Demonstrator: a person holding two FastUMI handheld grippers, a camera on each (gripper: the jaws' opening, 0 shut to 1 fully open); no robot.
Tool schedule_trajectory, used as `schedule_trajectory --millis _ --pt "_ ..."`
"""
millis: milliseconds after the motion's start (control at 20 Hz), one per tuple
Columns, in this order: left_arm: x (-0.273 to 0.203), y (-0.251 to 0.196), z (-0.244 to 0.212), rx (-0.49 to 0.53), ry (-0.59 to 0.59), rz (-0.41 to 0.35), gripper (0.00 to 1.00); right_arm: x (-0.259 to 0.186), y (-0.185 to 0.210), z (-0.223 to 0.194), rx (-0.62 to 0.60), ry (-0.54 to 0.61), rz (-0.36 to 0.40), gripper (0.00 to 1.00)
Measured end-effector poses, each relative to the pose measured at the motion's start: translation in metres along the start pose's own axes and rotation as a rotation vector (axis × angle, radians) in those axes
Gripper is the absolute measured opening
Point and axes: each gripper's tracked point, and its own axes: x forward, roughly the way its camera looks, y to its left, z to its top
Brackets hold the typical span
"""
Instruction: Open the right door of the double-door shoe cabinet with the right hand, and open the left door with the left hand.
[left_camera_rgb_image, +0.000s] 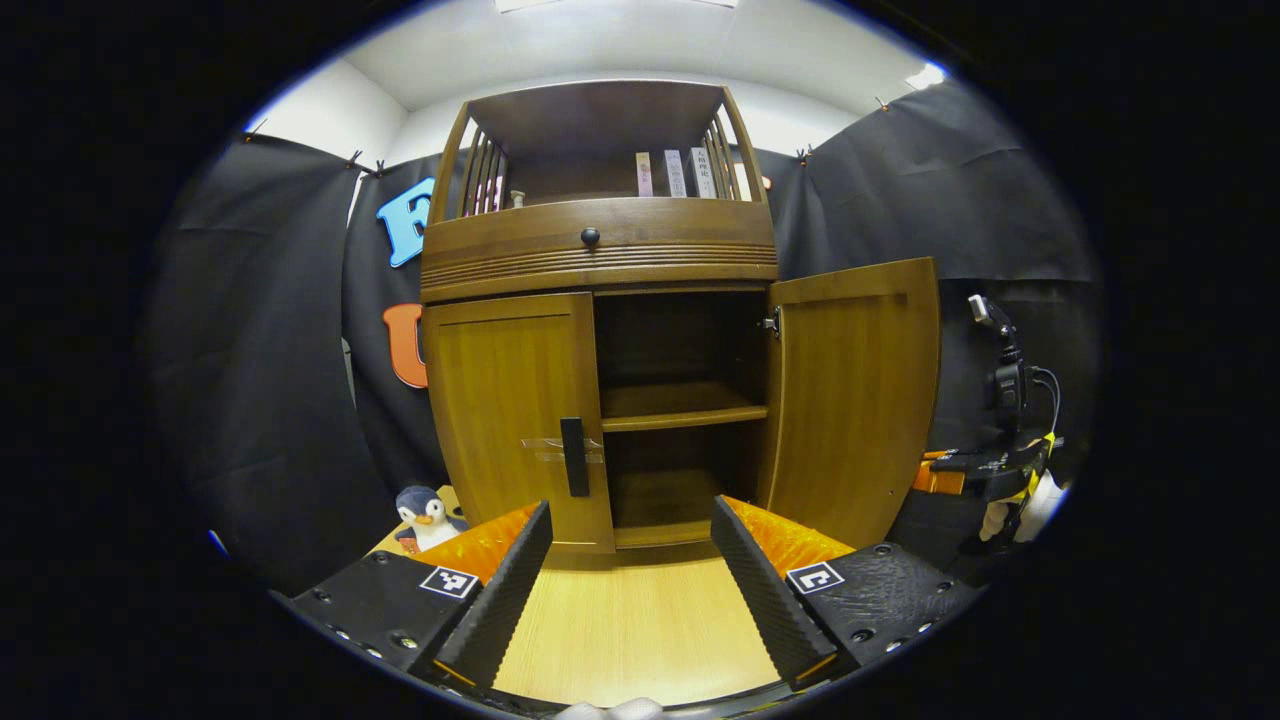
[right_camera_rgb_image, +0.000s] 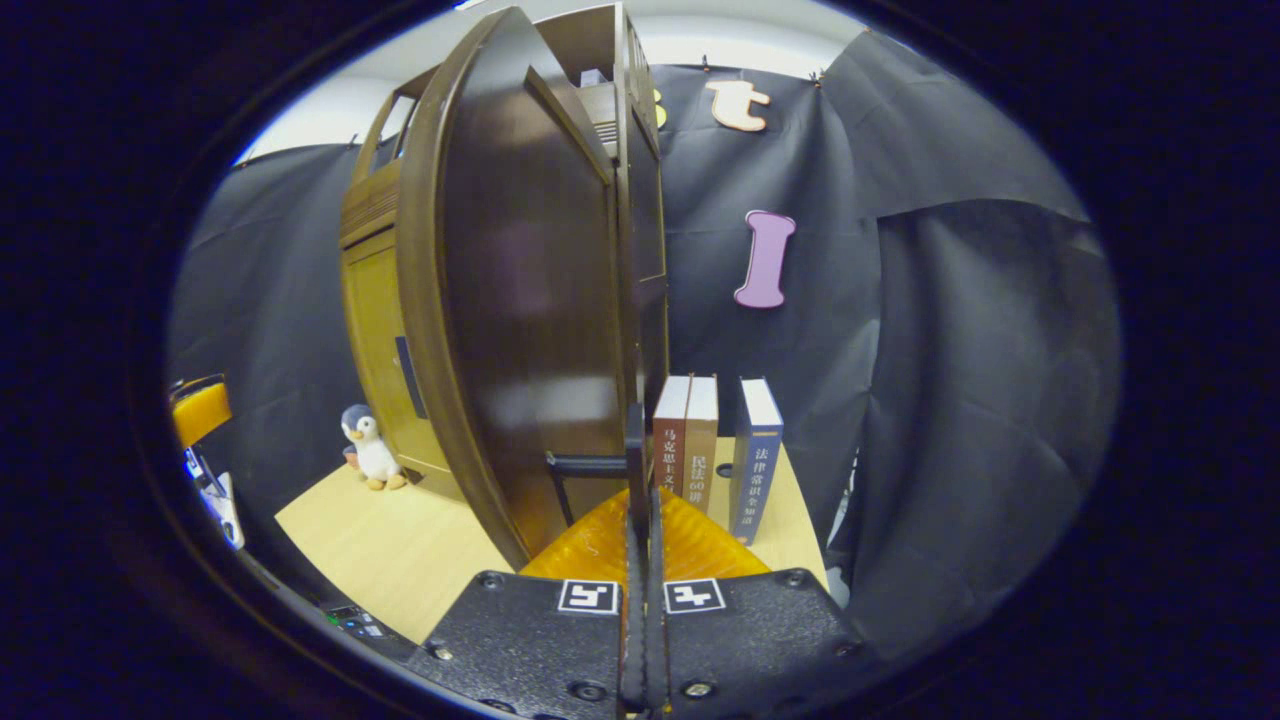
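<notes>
The shoe cabinet (left_camera_rgb_image: 600, 330) stands on a pale wooden table (left_camera_rgb_image: 630, 620) against the booth wall. Its right door (left_camera_rgb_image: 855, 400) is swung wide, showing the inner shelf (left_camera_rgb_image: 685, 405); the left door (left_camera_rgb_image: 515, 420) is shut, w/ a dark upright handle (left_camera_rgb_image: 574, 457) near its inner edge.

Left gripper (left_camera_rgb_image: 630, 575) hovers in front of the cabinet, fingers spread wide, nothing between them, handle just above & left of the gap. Right gripper (right_camera_rgb_image: 640, 560) has its fingers pressed close together on the right door's handle (right_camera_rgb_image: 633, 445), whose bar (right_camera_rgb_image: 585, 462) juts left from the door's dark outer face; in the left gripper view it sits far right, past the open door (left_camera_rgb_image: 985, 475).

Judgement: right door looks done; step in hand is the left door. To do it well, the left gripper should go forward & a bit left so the handle sits between the fingers, close squarely mid-handle, then pull in an arc about the left-side hinge, not straight back, or the grip may slip. The plush penguin (left_camera_rgb_image: 428, 515) near the cabinet's left corner lies in the door's sweep & may get knocked.

Writing: three books (right_camera_rgb_image: 715, 450) beside the cabinet and books on the top shelf (left_camera_rgb_image: 675, 172) carry Chinese characters on their spines, not read off here. Square black-and-white markers (right_camera_rgb_image: 640, 596) sit on the gripper bodies. No brand seen.
</notes>
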Motion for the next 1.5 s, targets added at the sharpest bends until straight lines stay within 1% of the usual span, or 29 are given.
schedule_trajectory --millis 250,350,500,550,600,750,800,850,900,1000,1050,1100,1150,1200,1250,1350,1500 --pt "0.002 0.001 0.007 -0.007 -0.013 0.021 0.96 0.000 -0.002 0.000 -0.033 0.026 0.055 0.04" --pt "0.003 0.008 0.007 -0.004 -0.014 0.021 0.96 0.000 -0.003 -0.001 -0.074 0.032 0.062 0.04" --pt "0.002 0.023 0.012 0.014 -0.019 0.013 0.96 -0.009 -0.003 0.003 -0.066 -0.004 0.061 0.06" --pt "0.002 0.031 0.014 0.021 -0.027 0.014 0.96 -0.017 -0.009 0.004 -0.058 -0.018 0.033 0.19" --pt "0.001 0.039 0.015 0.029 -0.033 0.014 0.96 -0.025 -0.016 0.005 -0.051 -0.028 0.000 0.24" --pt "0.004 0.062 0.015 0.042 -0.041 0.013 0.96 -0.056 -0.027 0.020 0.022 -0.074 -0.125 0.61" --pt "0.005 0.067 0.015 0.046 -0.041 0.011 0.96 -0.068 -0.029 0.030 0.045 -0.102 -0.178 0.74" --pt "0.007 0.073 0.015 0.050 -0.042 0.008 0.96 -0.079 -0.028 0.041 0.064 -0.128 -0.220 0.79" --pt "0.008 0.081 0.014 0.055 -0.041 0.005 0.96 -0.089 -0.021 0.052 0.078 -0.156 -0.250 0.80" --pt "0.012 0.092 0.014 0.062 -0.044 -0.001 0.96 -0.103 -0.002 0.076 0.082 -0.215 -0.284 0.84" --pt "0.013 0.097 0.014 0.068 -0.045 -0.001 0.96 -0.111 0.010 0.088 0.066 -0.244 -0.298 0.83" --pt "0.015 0.104 0.015 0.070 -0.046 0.001 0.96 -0.113 0.021 0.097 0.046 -0.256 -0.314 0.92" --pt "0.016 0.110 0.015 0.069 -0.050 0.003 1.00 -0.115 0.037 0.104 0.018 -0.275 -0.320 1.00" --pt "0.017 0.115 0.015 0.066 -0.054 0.005 0.96 -0.114 0.054 0.110 -0.009 -0.287 -0.316 1.00" --pt "0.020 0.121 0.015 0.065 -0.054 0.006 0.96 -0.111 0.070 0.112 -0.027 -0.293 -0.315 0.99" --pt "0.025 0.133 0.014 0.059 -0.055 0.015 0.96 -0.103 0.107 0.110 -0.043 -0.292 -0.287 1.00" --pt "0.034 0.145 0.012 0.043 -0.056 0.024 0.96 -0.082 0.149 0.089 -0.009 -0.274 -0.266 1.00"
